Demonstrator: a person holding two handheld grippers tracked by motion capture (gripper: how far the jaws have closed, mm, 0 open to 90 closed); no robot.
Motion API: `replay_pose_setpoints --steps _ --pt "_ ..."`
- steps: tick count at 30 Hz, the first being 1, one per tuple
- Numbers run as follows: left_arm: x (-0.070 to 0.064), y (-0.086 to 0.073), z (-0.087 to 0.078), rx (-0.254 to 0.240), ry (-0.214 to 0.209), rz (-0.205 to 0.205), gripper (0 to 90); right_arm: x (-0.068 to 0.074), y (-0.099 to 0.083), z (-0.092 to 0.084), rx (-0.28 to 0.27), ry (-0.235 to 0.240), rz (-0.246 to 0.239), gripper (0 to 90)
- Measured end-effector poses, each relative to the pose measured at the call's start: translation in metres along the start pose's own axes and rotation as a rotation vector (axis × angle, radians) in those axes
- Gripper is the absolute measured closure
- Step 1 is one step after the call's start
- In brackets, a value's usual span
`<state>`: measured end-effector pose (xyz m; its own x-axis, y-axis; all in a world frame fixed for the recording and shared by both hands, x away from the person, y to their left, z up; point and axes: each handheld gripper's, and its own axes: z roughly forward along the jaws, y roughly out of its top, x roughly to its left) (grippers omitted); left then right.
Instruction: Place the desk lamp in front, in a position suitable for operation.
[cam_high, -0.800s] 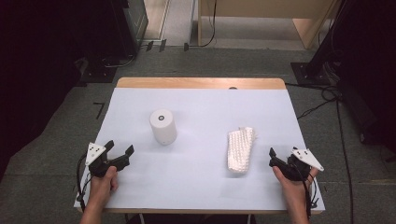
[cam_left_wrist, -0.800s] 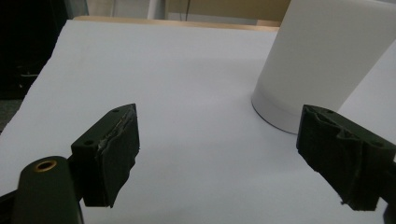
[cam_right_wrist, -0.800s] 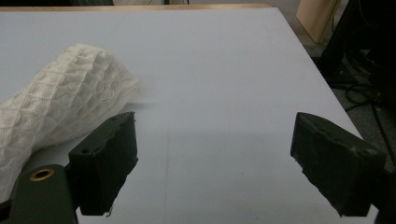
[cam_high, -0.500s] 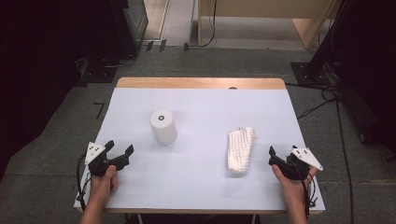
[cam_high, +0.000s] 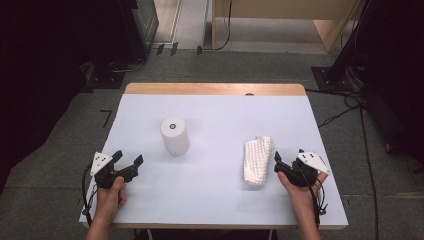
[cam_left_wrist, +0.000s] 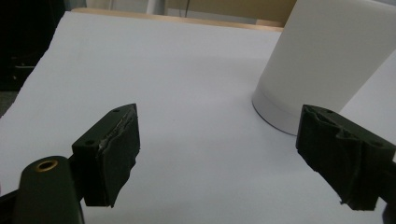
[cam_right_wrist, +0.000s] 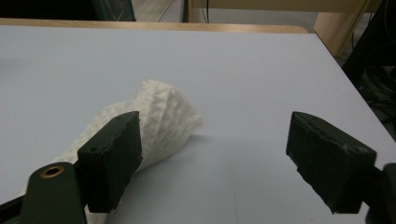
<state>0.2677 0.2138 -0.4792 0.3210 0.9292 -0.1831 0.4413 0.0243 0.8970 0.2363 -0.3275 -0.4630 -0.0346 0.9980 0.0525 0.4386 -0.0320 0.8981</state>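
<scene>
A white cylinder (cam_high: 174, 135) stands upright left of the table's middle; it rises close ahead and to the right in the left gripper view (cam_left_wrist: 327, 60). A white knitted cloth (cam_high: 257, 160), folded long, lies at the right. It shows just past the left jaw in the right gripper view (cam_right_wrist: 159, 116). My left gripper (cam_high: 128, 157) (cam_left_wrist: 229, 158) is open near the front left edge, short of the cylinder, with nothing between its jaws. My right gripper (cam_high: 288, 156) (cam_right_wrist: 219, 158) is open right beside the cloth's right edge, holding nothing.
The white table top (cam_high: 220, 115) ends in a wooden strip (cam_high: 215, 89) at the far edge. Grey floor with cables (cam_high: 345, 107) and dark equipment stands surrounds the table. A person's hands hold both grippers at the near edge.
My right gripper has edged left, closer to the cloth. The left gripper, the cylinder and the cloth have stayed put.
</scene>
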Motion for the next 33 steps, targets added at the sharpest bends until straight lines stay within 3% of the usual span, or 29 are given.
replay_pose_setpoints --steps 4,11,17,19,21,28,31,32,33 --pt "0.000 0.000 0.000 -0.002 0.000 -0.003 14.7 0.014 0.011 0.008 -0.006 0.021 0.016 18.8" --pt "0.002 0.000 0.000 -0.004 -0.009 -0.023 14.7 0.038 0.018 0.025 0.003 0.067 -0.011 18.2" --pt "0.002 0.000 0.001 0.004 -0.007 -0.019 14.8 0.049 0.006 0.037 0.080 0.072 -0.013 19.2" --pt "0.002 0.000 0.002 0.011 -0.010 -0.023 15.1 0.053 0.003 0.036 0.111 0.047 -0.036 26.4" --pt "0.003 0.001 0.003 0.021 -0.014 -0.028 15.2 0.056 0.000 0.034 0.114 0.019 -0.040 28.0" --pt "0.002 0.001 0.003 0.021 -0.010 -0.028 15.2 0.058 -0.007 0.031 0.164 0.064 -0.019 24.9" --pt "0.002 0.001 0.003 0.022 -0.009 -0.028 15.2 0.062 -0.010 0.032 0.181 0.072 -0.030 25.0" --pt "0.002 0.001 0.003 0.021 -0.009 -0.027 15.2 0.070 -0.013 0.036 0.212 0.046 -0.070 27.0" --pt "0.002 0.001 0.003 0.019 -0.009 -0.027 15.2 0.072 -0.015 0.038 0.217 0.041 -0.077 28.2"
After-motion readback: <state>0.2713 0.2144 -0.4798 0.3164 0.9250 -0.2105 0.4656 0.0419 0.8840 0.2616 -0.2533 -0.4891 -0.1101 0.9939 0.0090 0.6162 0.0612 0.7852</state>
